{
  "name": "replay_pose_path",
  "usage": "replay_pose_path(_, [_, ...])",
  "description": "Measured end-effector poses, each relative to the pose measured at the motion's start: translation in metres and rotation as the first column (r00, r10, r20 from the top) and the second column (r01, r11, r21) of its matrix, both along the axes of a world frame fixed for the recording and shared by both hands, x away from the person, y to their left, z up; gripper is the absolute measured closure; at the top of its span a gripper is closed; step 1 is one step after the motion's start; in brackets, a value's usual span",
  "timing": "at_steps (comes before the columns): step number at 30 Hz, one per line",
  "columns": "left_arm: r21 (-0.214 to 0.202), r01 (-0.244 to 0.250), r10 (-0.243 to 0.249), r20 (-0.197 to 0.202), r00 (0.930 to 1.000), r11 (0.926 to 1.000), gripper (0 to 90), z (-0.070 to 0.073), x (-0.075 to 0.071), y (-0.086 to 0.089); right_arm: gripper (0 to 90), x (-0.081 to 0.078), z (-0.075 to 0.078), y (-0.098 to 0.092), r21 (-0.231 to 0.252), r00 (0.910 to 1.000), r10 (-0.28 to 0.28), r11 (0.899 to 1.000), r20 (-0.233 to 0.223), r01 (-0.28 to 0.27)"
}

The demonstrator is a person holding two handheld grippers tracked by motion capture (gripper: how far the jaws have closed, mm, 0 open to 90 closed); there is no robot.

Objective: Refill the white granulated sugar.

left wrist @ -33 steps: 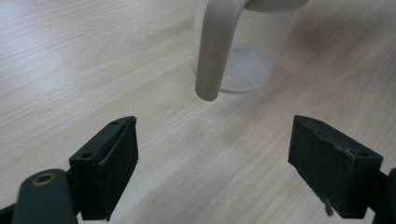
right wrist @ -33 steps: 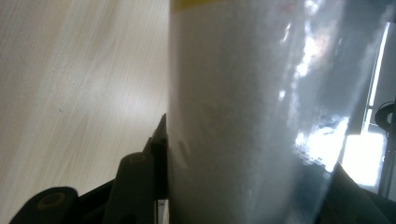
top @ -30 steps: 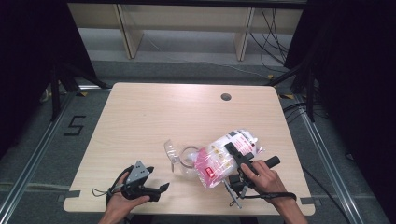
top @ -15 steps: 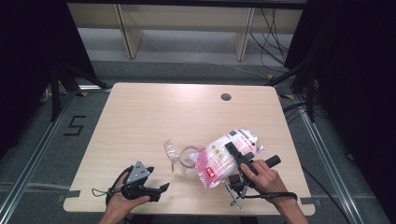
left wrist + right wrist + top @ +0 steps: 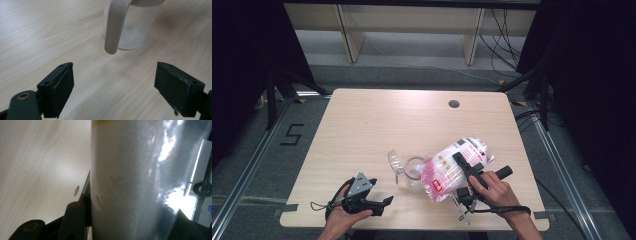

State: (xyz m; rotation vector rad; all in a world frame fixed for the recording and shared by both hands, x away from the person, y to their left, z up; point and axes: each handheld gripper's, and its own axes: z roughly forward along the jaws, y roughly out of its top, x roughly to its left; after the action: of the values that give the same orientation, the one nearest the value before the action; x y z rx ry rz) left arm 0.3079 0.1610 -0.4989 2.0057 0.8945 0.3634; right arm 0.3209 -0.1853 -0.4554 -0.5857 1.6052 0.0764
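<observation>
1. Front edge, left: left gripper (image 5: pixel 386 201) sits low over the table (image 5: pixel 377 120), close to the near rim. Jaws wide apart, nothing between them. It points toward the jug (image 5: pixel 409 170).
2. Front edge, right: right gripper (image 5: pixel 460 162) is clamped on the bag (image 5: pixel 447 170), jaws partway closed with the bag's body filling the gap. The right gripper view has the bag (image 5: pixel 130 182) pressed against the jaw, white grains inside.
3. Change over the last second: almost none. Both hands, the bag and the jug sit where they were, and the grip is no different. My reading is a pause in the pour, not a new step.
4. Bag lies tilted, its low end at the jug's mouth. The left gripper view shows the jug (image 5: pixel 130 32) upright, handle (image 5: pixel 113 27) toward that gripper, with a thin layer of grains on its bottom. So filling is likely at an early stage, with much left.
5. Jug stands unheld. A nudge from the bag could shift it, and the free left gripper is near enough to steady it.
6. Room: the far half of the table is bare apart from a small hole (image 5: pixel 454 104) near the back edge. The right hand works near the right front corner, with little margin there.
</observation>
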Motion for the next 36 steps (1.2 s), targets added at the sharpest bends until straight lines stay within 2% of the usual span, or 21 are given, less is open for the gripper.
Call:
replay_pose_path(3, [-0.007, 0.001, -0.001, 0.0, 1.0, 1.0, 15.6, -0.0007, 0.0005, -0.0003, 59.4, 0.0006, -0.0004, 0.0003, -0.01, 1.0, -0.002, 1.0, 0.0, 0.002])
replay_pose_path(5, [0.003, -0.001, 0.001, 0.001, 1.0, 1.0, 15.6, -0.0007, 0.001, 0.0001, 59.6, 0.001, 0.0, 0.0005, -0.014, 1.0, -0.001, 1.0, 0.006, 0.001])
replay_pose_path(8, [-0.005, 0.005, -0.005, -0.002, 1.0, 1.0, 15.6, -0.0005, 0.0006, 0.0, 59.7, 0.0014, 0.0014, 0.0008, -0.024, 1.0, -0.002, 1.0, 0.007, 0.002])
replay_pose_path(9, [-0.024, -0.009, 0.009, 0.0, 1.0, 0.9997, 15.5, -0.0011, 0.0003, -0.0013, 59.9, 0.0012, 0.0034, 0.0003, -0.043, 0.9999, -0.011, 0.999, 0.013, 0.012])
replay_pose_path(13, [-0.023, -0.007, 0.007, -0.004, 1.0, 0.9997, 15.6, -0.0011, 0.0005, -0.001, 60.1, 0.0008, 0.0034, -0.0001, -0.02, 0.9996, -0.028, 0.999, 0.0, 0.028])
replay_pose_path(16, [-0.027, -0.011, 0.011, -0.002, 0.9999, 0.9996, 15.6, -0.0014, 0.0004, -0.0017, 60.3, 0.0012, 0.0036, -0.0001, -0.03, 0.9997, -0.02, 0.999, 0.015, 0.021])
replay_pose_path(21, [-0.029, -0.009, 0.009, -0.002, 1.0, 0.9995, 15.6, -0.0014, 0.0005, -0.0016, 60.6, 0.0004, 0.002, 0.0003, -0.025, 0.9995, -0.031, 0.999, 0.007, 0.031])
replay_pose_path(23, [-0.028, -0.008, 0.008, -0.002, 1.0, 0.9996, 15.5, -0.0014, 0.0005, -0.0016, 60.7, 0.0004, 0.0027, 0.001, -0.037, 0.9996, -0.025, 0.999, 0.015, 0.026])
replay_pose_path(24, [-0.022, -0.005, 0.005, -0.001, 1.0, 0.9997, 15.6, -0.0012, 0.0004, -0.0012, 60.8, 0.0008, 0.0014, 0.0011, -0.021, 0.9997, -0.023, 1.0, 0.009, 0.023])
replay_pose_path(25, [0.002, 0.0, 0.0, 0.0, 1.0, 1.0, 15.5, -0.0007, 0.001, 0.0001, 60.9, 0.0012, 0.0013, 0.0015, -0.021, 0.9997, -0.024, 1.0, 0.004, 0.024])
replay_pose_path(26, [0.002, 0.0, 0.0, 0.0, 1.0, 1.0, 15.5, -0.0007, 0.001, 0.0001, 60.9, 0.0012, 0.0013, 0.0015, -0.021, 0.9997, -0.024, 1.0, 0.004, 0.024])
replay_pose_path(27, [0.002, 0.0, 0.0, 0.0, 1.0, 1.0, 15.5, -0.0007, 0.0009, 0.0001, 61.0, 0.0011, 0.0025, 0.0023, -0.04, 0.9997, -0.023, 0.999, 0.01, 0.023])
replay_pose_path(32, [0.002, -0.001, 0.001, 0.002, 1.0, 1.0, 15.6, -0.0006, 0.0008, 0.0001, 61.2, 0.0006, 0.0019, 0.0022, -0.036, 0.9997, -0.02, 0.999, 0.014, 0.021])
replay_pose_path(33, [-0.008, 0.001, -0.001, -0.001, 1.0, 1.0, 15.6, -0.0006, 0.0004, -0.0003, 61.4, 0.0009, 0.0017, 0.0025, -0.039, 0.9998, -0.019, 0.999, 0.01, 0.02])
replay_pose_path(35, [-0.019, -0.01, 0.01, 0.0, 0.9999, 0.9998, 15.6, -0.0008, -0.0002, -0.0014, 61.5, 0.0017, 0.0035, 0.0028, -0.076, 0.9996, -0.008, 0.997, 0.027, 0.01])
replay_pose_path(36, [-0.019, -0.01, 0.01, 0.0, 0.9999, 0.9998, 15.6, -0.0008, -0.0002, -0.0014, 61.5, 0.0017, 0.0035, 0.0028, -0.076, 0.9996, -0.008, 0.997, 0.027, 0.01])
